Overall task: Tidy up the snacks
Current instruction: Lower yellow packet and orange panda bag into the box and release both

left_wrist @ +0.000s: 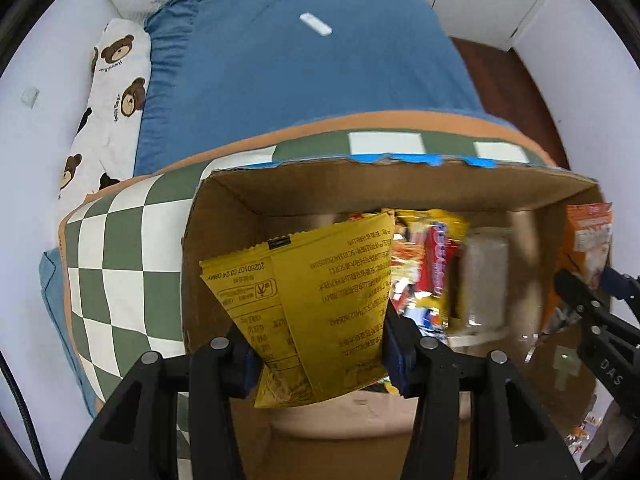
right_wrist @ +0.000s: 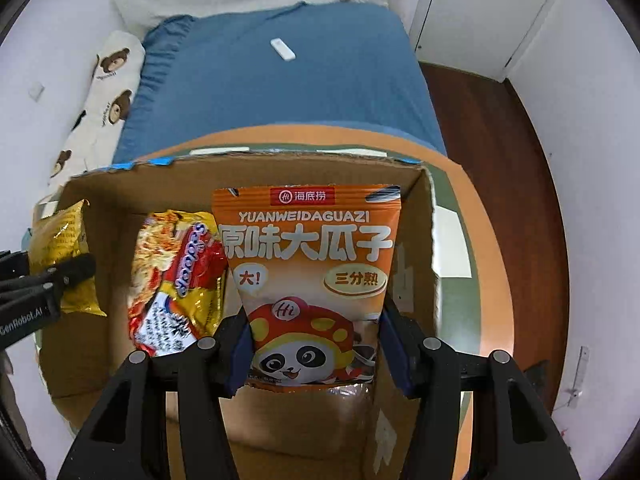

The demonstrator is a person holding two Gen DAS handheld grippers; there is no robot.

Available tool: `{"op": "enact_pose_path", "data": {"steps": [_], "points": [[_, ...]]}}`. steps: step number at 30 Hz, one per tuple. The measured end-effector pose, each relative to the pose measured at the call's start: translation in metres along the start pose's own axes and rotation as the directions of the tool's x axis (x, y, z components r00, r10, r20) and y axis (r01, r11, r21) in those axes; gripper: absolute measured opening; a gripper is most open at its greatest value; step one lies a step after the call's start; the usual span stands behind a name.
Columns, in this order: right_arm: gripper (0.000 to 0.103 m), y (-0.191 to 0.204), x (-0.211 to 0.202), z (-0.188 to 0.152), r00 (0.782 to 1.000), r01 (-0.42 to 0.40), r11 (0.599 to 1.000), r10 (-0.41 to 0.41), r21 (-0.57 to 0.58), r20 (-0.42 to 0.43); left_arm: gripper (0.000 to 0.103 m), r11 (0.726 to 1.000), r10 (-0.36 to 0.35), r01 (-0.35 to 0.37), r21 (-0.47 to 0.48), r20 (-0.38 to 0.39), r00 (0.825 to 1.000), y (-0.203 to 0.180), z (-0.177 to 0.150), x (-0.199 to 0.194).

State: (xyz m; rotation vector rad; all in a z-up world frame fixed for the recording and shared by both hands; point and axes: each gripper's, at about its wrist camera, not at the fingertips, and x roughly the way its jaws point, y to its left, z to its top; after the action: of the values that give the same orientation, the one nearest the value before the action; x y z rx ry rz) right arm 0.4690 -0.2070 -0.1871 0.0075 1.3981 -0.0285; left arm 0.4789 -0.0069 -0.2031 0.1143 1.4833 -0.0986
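We see both tongs pointing down over an open cardboard box (right_wrist: 100, 344) that sits on a green-and-white checked mat (left_wrist: 120, 248) w/ an orange border. Left tongs (left_wrist: 320, 344) pinch a yellow snack bag (left_wrist: 320, 292) — back side up, printed text showing. Right tongs (right_wrist: 312, 352) clamp an orange sunflower-seed bag (right_wrist: 308, 264) w/ a panda on it. Inside the box, betw. the two bags, lies a red-and-yellow noodle pack (right_wrist: 176, 276). Beyond the mat — a blue bed sheet (left_wrist: 300, 72) and a bear-print pillow (left_wrist: 112, 92).
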Motion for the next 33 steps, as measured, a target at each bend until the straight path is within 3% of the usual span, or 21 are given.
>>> {"op": "enact_pose_path", "data": {"steps": [2, 3, 4, 6, 7, 14, 21, 33], "points": [[0.062, 0.001, 0.012, 0.005, 0.999, 0.006, 1.0, -0.006, -0.002, -0.035, 0.048, 1.0, 0.011, -0.011, -0.001, -0.028, 1.0, 0.003, 0.003, 0.009], [0.075, 0.0, 0.019, 0.009, 0.998, 0.003, 1.0, -0.003, 0.005, -0.057, 0.052, 1.0, 0.01, -0.01, -0.009, -0.037, 0.999, 0.004, 0.005, 0.012], [0.084, 0.001, 0.023, 0.007, 0.998, 0.007, 1.0, -0.007, 0.011, -0.068, 0.068, 1.0, -0.003, 0.003, -0.017, -0.045, 0.999, 0.005, 0.007, 0.015], [0.092, -0.001, 0.03, 0.006, 0.997, -0.01, 1.0, 0.012, 0.021, -0.082, 0.093, 0.999, -0.029, 0.028, -0.036, -0.048, 0.998, 0.007, 0.009, 0.017], [0.092, 0.0, 0.034, 0.004, 0.996, -0.009, 1.0, 0.011, 0.023, -0.084, 0.094, 0.998, -0.036, 0.034, -0.043, -0.041, 0.998, 0.008, 0.01, 0.016], [0.094, 0.005, 0.038, -0.011, 0.996, -0.031, 0.999, 0.033, 0.032, -0.083, 0.095, 0.997, -0.053, 0.051, -0.054, -0.031, 0.998, 0.002, -0.001, 0.009], [0.094, 0.014, 0.029, -0.047, 0.994, -0.062, 0.997, 0.065, 0.034, -0.086, 0.095, 0.996, -0.06, 0.057, -0.07, -0.037, 0.998, -0.001, -0.03, 0.007], [0.094, 0.026, -0.014, -0.099, 0.994, -0.1, 0.995, 0.1, 0.02, -0.03, 0.095, 0.994, -0.089, 0.093, -0.057, 0.062, 0.994, -0.004, -0.088, -0.039]]}}
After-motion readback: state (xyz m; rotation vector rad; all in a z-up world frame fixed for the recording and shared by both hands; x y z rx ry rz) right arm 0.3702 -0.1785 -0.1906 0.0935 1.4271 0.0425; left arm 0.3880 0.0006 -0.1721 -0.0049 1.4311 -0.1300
